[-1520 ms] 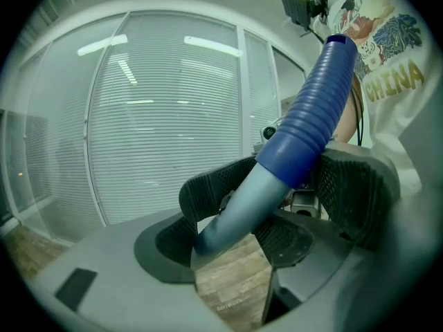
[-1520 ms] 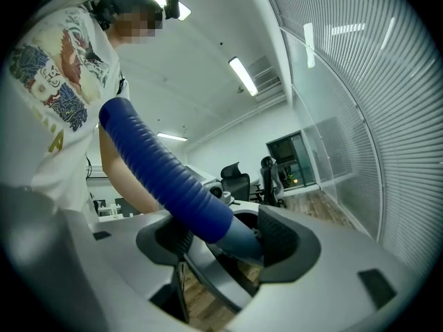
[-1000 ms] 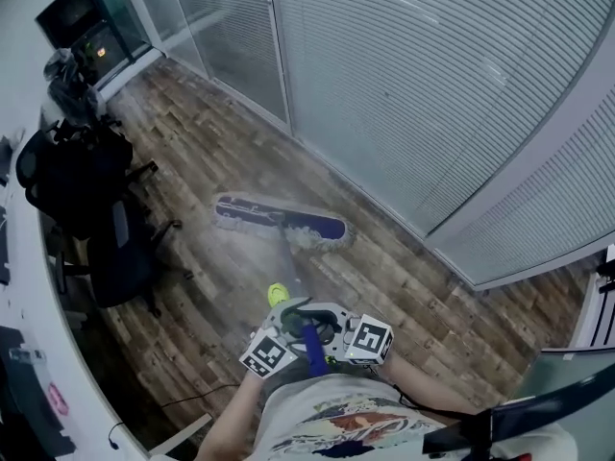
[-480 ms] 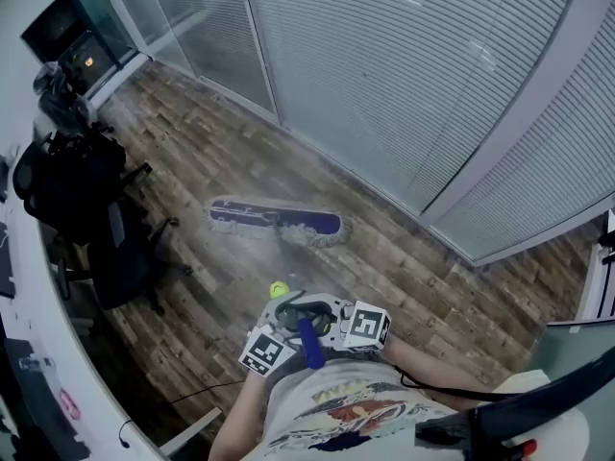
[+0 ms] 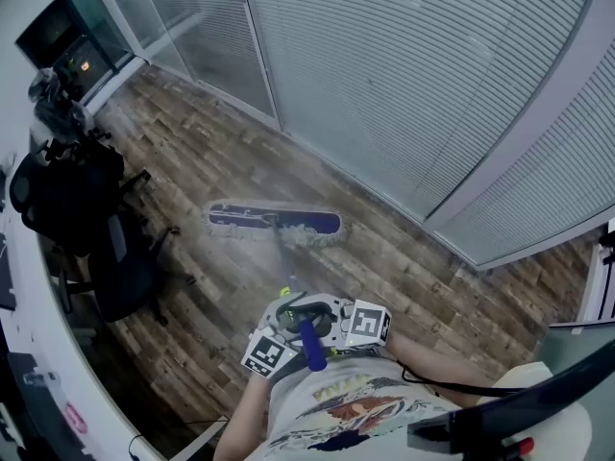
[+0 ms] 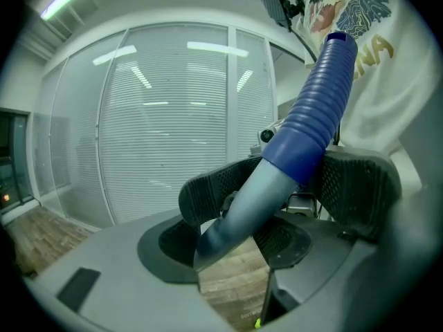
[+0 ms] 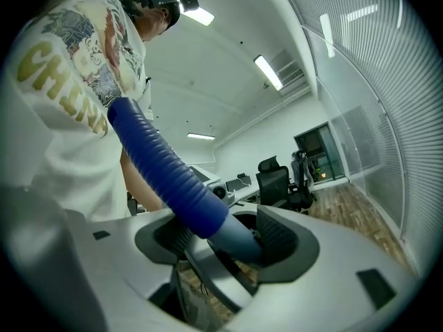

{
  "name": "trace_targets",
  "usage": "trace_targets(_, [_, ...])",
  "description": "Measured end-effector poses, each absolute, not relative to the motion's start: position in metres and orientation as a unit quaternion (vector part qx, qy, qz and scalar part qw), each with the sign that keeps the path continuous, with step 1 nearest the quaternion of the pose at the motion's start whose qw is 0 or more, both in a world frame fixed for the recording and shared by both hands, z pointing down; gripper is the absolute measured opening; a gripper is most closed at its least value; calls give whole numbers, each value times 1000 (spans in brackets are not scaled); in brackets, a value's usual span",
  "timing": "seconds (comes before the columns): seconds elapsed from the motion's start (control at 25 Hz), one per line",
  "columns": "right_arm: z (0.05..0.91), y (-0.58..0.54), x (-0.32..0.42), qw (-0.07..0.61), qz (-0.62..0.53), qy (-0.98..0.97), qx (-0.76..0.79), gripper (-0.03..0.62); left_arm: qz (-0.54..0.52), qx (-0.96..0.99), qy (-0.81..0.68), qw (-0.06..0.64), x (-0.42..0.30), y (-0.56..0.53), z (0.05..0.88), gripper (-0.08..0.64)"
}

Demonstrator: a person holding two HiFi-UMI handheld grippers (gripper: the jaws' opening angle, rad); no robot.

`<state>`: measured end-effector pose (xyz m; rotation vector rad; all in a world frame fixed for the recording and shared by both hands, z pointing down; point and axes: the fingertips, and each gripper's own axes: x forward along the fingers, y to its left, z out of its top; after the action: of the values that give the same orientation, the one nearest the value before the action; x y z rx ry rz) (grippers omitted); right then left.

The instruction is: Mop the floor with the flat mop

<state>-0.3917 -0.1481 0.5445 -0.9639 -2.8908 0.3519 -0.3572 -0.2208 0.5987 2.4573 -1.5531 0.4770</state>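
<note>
Left gripper (image 6: 277,192), jaws just narrowing, and right gripper (image 7: 228,239) both clamped the blue-sleeved mop handle (image 6: 311,123). Shirt (image 7: 62,81) lettering was partly legible: "CH", "NA".

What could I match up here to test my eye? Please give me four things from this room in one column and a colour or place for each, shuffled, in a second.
Things:
1. flat mop head
2. mop handle
3. office chair
4. blinds

Colour or place:
A. black, at the left of the head view
B. blue ribbed top, grey shaft below
C. lying flat on the wood floor
D. pale horizontal slats along the wall

Pairs: 1-C, 2-B, 3-A, 4-D
</note>
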Motion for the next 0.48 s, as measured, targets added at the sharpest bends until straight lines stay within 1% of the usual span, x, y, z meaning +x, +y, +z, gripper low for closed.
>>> trace_targets(0.24, [545,-188,-464,47,113,-941,-314,267,155,830,-526,96,-429,-261,598,216])
trace_targets(0.48, [545,-235,-560,60,119,-943,-303,267,149,837,-516,102,-524,-308,598,216])
